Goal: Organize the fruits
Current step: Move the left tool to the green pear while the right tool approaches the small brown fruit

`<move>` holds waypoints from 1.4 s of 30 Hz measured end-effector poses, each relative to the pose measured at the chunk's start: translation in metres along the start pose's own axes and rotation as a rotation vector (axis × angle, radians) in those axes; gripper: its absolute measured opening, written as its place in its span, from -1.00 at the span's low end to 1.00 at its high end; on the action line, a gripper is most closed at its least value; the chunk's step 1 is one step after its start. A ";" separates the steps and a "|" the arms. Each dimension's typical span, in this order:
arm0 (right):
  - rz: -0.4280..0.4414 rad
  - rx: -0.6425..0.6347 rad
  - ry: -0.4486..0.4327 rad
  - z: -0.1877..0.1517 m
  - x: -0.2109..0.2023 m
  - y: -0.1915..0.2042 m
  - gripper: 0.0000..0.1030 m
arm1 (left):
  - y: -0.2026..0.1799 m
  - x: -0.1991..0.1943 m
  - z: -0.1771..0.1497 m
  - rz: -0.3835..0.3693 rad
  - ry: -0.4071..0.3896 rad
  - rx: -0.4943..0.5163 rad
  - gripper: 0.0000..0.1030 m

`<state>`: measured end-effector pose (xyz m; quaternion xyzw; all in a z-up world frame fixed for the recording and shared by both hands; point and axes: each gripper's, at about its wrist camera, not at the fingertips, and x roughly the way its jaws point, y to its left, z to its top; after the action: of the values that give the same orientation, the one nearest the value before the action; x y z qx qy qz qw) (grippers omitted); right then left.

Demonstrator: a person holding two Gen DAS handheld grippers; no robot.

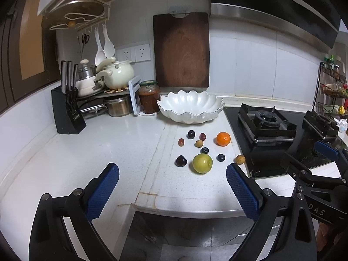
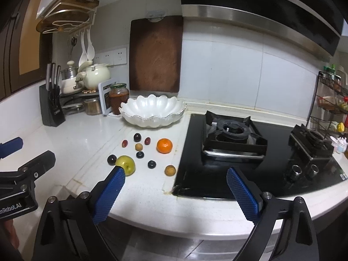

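Note:
Several fruits lie loose on the white counter in front of an empty white scalloped bowl (image 1: pixel 190 106) (image 2: pixel 152 111): an orange (image 1: pixel 223 139) (image 2: pixel 164 145), a green apple (image 1: pixel 202 163) (image 2: pixel 126 164), dark plums (image 1: pixel 181 161) (image 2: pixel 111 159), small red grapes (image 1: pixel 181 142), dark blueberries (image 1: pixel 221 157) and brownish longans (image 1: pixel 240 159) (image 2: pixel 169 170). My left gripper (image 1: pixel 173 192) is open and empty, held above the counter's front edge. My right gripper (image 2: pixel 176 193) is open and empty, near the front edge beside the stove; its left finger overlaps the apple in view.
A black gas stove (image 1: pixel 265 128) (image 2: pixel 250 143) is right of the fruits. A jar of red sauce (image 1: pixel 149 96), knife block (image 1: pixel 67 111), pots (image 1: pixel 115 74) and a hanging cutting board (image 1: pixel 181 50) stand at the back. A spice rack (image 2: pixel 332 100) is far right.

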<state>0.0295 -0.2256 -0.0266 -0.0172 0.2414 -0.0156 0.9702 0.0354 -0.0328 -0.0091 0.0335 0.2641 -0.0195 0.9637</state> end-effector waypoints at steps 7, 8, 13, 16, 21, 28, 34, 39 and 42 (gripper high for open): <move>0.012 -0.001 0.049 0.007 0.036 0.002 0.66 | 0.000 0.036 0.010 -0.018 0.029 0.014 0.86; 0.012 -0.002 0.059 0.008 0.042 0.003 0.64 | -0.001 0.040 0.011 -0.022 0.033 0.019 0.80; 0.021 -0.010 0.112 0.014 0.071 0.005 0.50 | -0.002 0.070 0.020 -0.074 0.079 0.036 0.70; 0.022 -0.015 0.131 0.016 0.083 0.008 0.47 | -0.003 0.083 0.024 -0.103 0.090 0.050 0.67; 0.009 -0.023 0.159 0.019 0.100 0.009 0.40 | -0.008 0.101 0.027 -0.146 0.112 0.085 0.63; 0.029 -0.091 0.221 0.022 0.124 0.007 0.27 | -0.019 0.128 0.025 -0.177 0.189 0.068 0.55; 0.117 -0.169 0.288 0.018 0.148 0.005 0.14 | -0.031 0.149 0.015 -0.139 0.267 0.001 0.46; 0.198 -0.233 0.328 0.013 0.166 0.004 0.06 | -0.040 0.157 0.008 -0.104 0.289 -0.037 0.41; 0.232 -0.265 0.347 0.011 0.177 0.005 0.00 | -0.045 0.164 0.004 -0.086 0.305 -0.057 0.40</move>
<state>0.1904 -0.2271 -0.1001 -0.1134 0.4045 0.1251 0.8988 0.1763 -0.0811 -0.0917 -0.0026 0.4090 -0.0479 0.9113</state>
